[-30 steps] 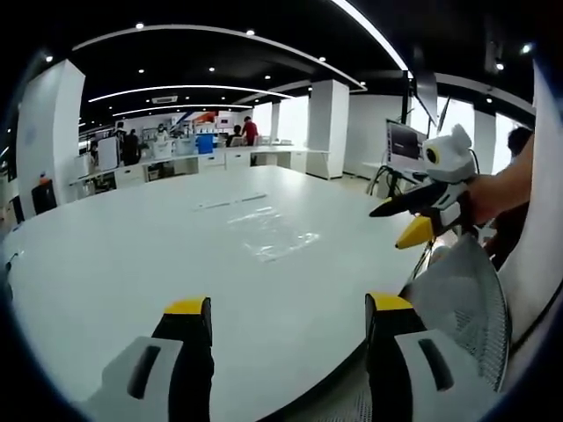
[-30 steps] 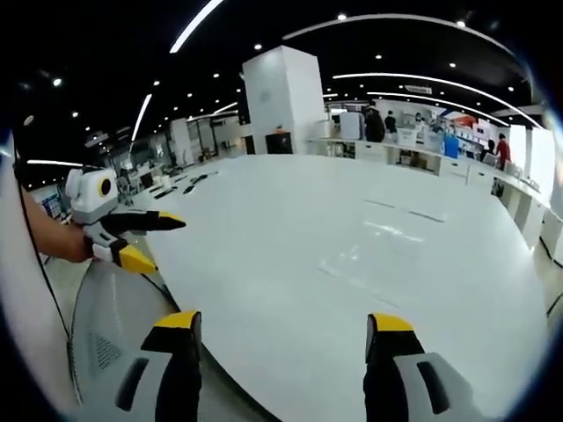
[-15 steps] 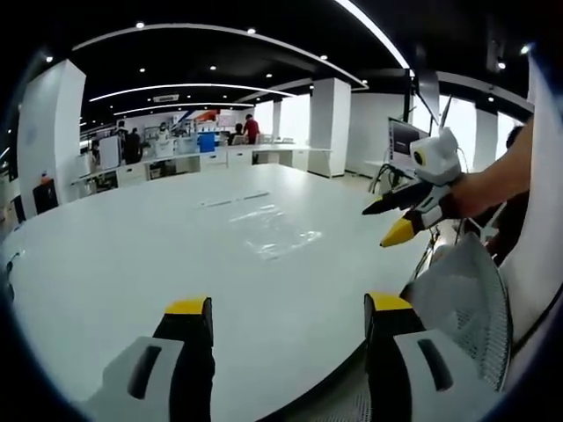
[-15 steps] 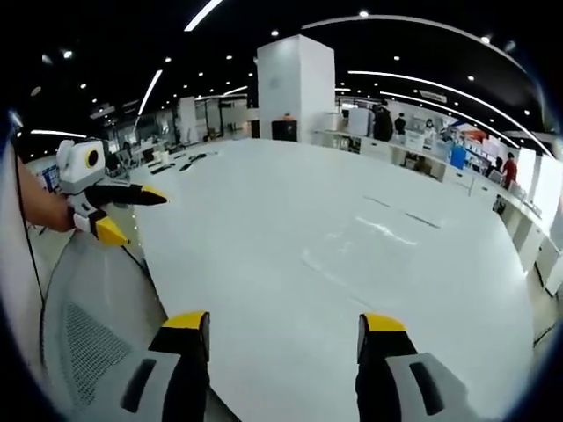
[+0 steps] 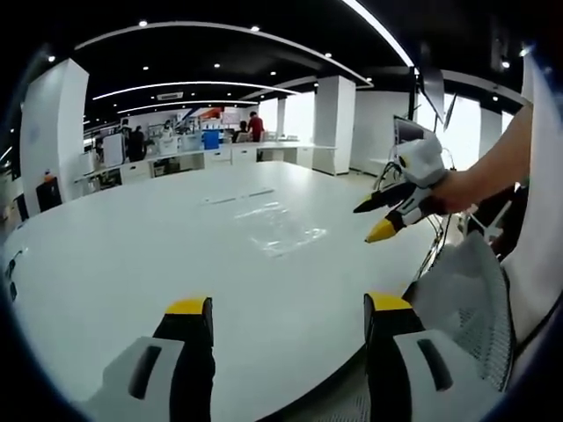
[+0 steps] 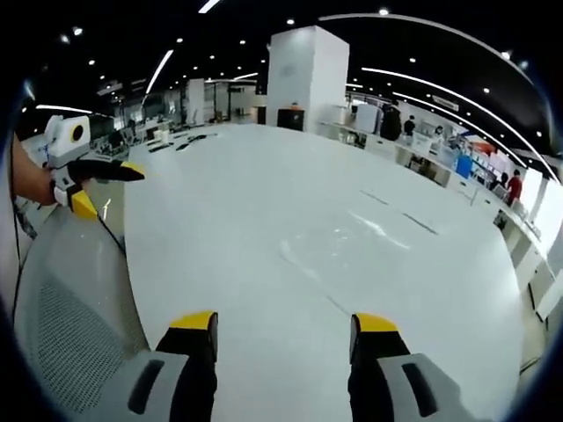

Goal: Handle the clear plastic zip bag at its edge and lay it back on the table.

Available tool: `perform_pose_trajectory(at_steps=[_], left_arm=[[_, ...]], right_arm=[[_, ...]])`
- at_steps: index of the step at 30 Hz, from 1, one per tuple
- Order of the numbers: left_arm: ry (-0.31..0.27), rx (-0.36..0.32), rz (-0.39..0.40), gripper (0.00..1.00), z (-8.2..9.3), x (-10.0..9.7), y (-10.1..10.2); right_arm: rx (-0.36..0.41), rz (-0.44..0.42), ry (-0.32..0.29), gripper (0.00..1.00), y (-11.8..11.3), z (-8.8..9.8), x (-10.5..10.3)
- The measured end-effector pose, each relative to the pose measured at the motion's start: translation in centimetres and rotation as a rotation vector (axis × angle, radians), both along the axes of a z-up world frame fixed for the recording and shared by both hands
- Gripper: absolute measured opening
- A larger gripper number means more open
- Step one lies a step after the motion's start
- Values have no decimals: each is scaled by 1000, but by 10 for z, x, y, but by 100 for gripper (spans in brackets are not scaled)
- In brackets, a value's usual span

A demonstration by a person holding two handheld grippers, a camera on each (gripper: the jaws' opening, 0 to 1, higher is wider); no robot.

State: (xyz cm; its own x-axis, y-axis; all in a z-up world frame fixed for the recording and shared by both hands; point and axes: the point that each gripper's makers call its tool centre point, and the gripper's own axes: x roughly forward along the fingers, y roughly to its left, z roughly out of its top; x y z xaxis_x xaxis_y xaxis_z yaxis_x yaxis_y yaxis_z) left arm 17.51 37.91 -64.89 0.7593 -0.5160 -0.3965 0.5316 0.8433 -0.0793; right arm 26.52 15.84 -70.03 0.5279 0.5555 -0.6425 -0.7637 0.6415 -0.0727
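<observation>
The clear plastic zip bag (image 5: 281, 230) lies flat on the big white table (image 5: 123, 255), past the middle. My left gripper (image 5: 288, 308) is open and empty, low over the table's near edge, well short of the bag. My right gripper (image 5: 369, 221) comes in from the right with its jaws apart, hovering beside the bag's right side without touching it. In the right gripper view the bag (image 6: 339, 251) lies ahead of my open right gripper (image 6: 284, 323), which holds nothing. The left gripper (image 6: 110, 192) hangs open at the table's left edge (image 6: 132, 255).
A grey mesh chair back (image 5: 462, 299) stands at the table's near edge, also visible as mesh (image 6: 62, 316) in the right gripper view. Two thin strips (image 5: 233, 198) lie on the table beyond the bag. Desks, pillars and people stand far behind.
My right gripper has moved forward over the table toward the bag. The left gripper has stayed where it was, and the bag has not moved.
</observation>
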Motion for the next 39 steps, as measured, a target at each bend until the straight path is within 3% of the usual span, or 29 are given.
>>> perform_pose_trajectory(at_steps=[21, 39], left_arm=[[22, 2, 16, 67, 0, 1, 0], [27, -22, 16, 68, 1, 3, 0]], right_arm=[[-187, 109, -34, 51, -12, -28, 34], [-273, 168, -46, 44, -18, -42, 61]])
